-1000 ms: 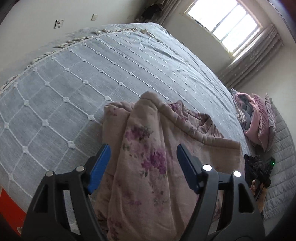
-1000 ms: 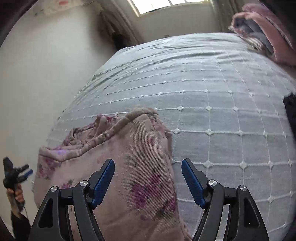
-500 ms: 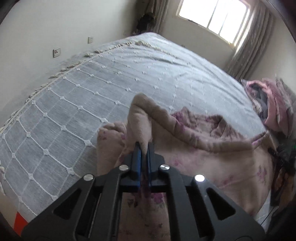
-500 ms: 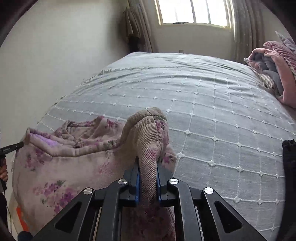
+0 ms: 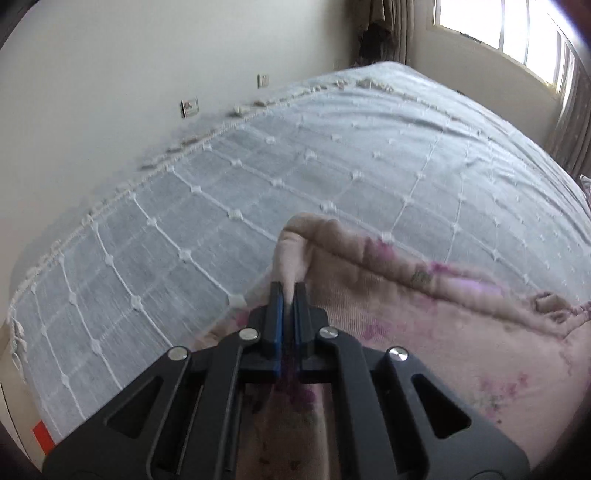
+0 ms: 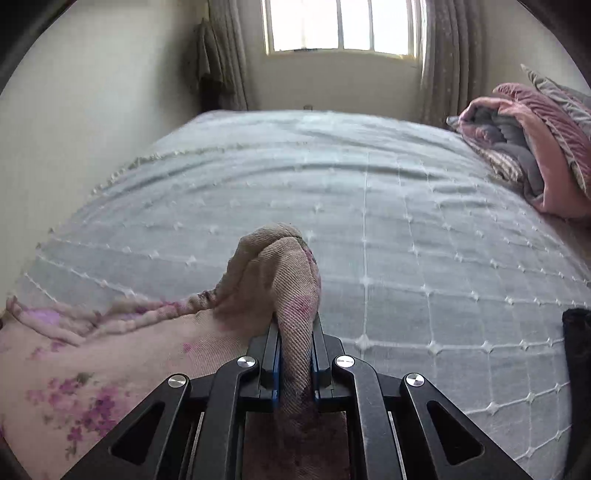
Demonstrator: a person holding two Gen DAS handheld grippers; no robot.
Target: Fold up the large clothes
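A large pink cloth with purple flowers lies on the bed; it also shows in the right wrist view. My left gripper is shut on one bunched corner of the cloth, which sticks up past the fingertips. My right gripper is shut on another bunched corner, which folds over the jaws. The edge of the cloth stretches between the two grippers.
The bed has a grey-blue quilted cover. A pile of pink and grey bedding lies at its far right. A wall runs along the bed's left edge; a window is beyond. A dark object sits at right.
Both grippers were open over the cloth a second ago and have shut on its corners. Since then both have lifted and moved forward over the bed, drawing the cloth edge taut.
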